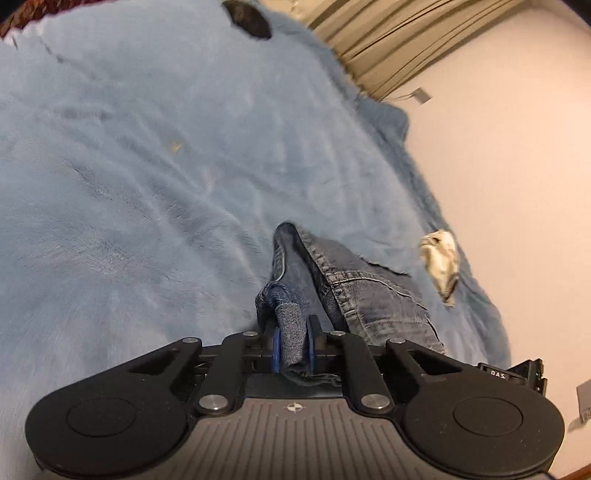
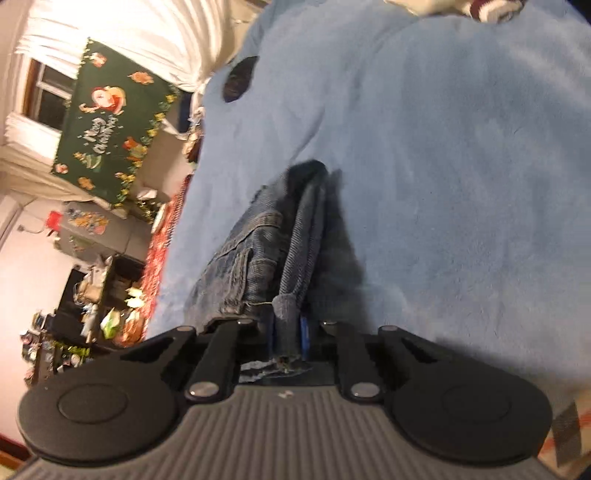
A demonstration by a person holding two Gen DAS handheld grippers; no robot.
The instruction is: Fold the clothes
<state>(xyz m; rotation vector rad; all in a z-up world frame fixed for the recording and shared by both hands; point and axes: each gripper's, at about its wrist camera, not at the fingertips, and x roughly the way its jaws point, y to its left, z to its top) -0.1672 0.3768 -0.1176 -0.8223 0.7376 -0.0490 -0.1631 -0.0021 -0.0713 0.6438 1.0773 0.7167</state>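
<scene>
Two grippers clamp a pair of jeans above a blue blanket.

The left gripper point(image 1: 293, 341) is closed on a bunched fold of the jeans point(image 1: 369, 295), blue pads pressed to either side of the denim; the cloth runs forward and to the right from its fingers, down onto the blanket point(image 1: 147, 166). The right gripper point(image 2: 290, 332) likewise pinches a fold of denim, a frayed edge poking out behind its fingers, with the jeans point(image 2: 258, 240) stretching ahead over the blanket point(image 2: 461, 184). A small crumpled pale cloth point(image 1: 441, 264) lies near the blanket's right edge, just beside the jeans. A dark oval patch point(image 1: 249, 18) sits far up the blanket. A green Christmas banner point(image 2: 107, 122) hangs in the room beyond.
</scene>
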